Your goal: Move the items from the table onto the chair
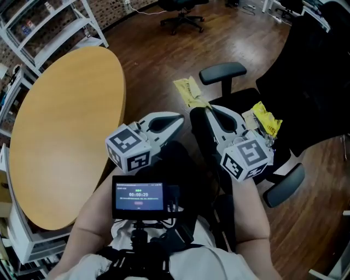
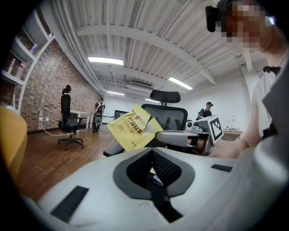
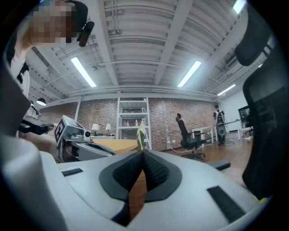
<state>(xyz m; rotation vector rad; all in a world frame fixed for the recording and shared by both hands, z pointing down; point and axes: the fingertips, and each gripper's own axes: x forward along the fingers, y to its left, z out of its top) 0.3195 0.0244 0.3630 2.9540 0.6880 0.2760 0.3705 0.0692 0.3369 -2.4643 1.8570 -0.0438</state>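
Hand-held grippers: two.

The left hand-held gripper (image 1: 178, 121) sits between the bench (image 1: 65, 126) and the chair (image 1: 221, 73). In its own view the jaws are together (image 2: 152, 153) and nothing shows between the pads.

The right hand-held gripper (image 1: 209, 108) is just beside it, over the chair's front edge. Its jaws are clamped on a yellow packet (image 1: 188, 92). In the right gripper view the pads meet (image 3: 142, 153) and only the packet's thin edge (image 3: 141, 133) stands up from the tips. The left gripper view shows the same packet (image 2: 133, 128) face on, creased, with dark print too small to read.

Yellow packets: two. One is in the right hand-held gripper, held clear of the bench and near the chair's armrest. The second yellow packet (image 1: 267, 121) lies crumpled on the chair seat, by the backrest. One pale flat item (image 1: 250, 118) lies touching it; its kind cannot be determined.

Bench: one, round with a wooden top. None of the task's items is visible on the part in view.

Chairs: two in the head view. One is the black armchair holding the items. The other is an office chair (image 1: 183, 16), well apart across the wooden floor.

Other items: one white shelving unit (image 1: 49, 27) behind the bench, and one small lit screen (image 1: 138, 197) mounted at the person's chest.
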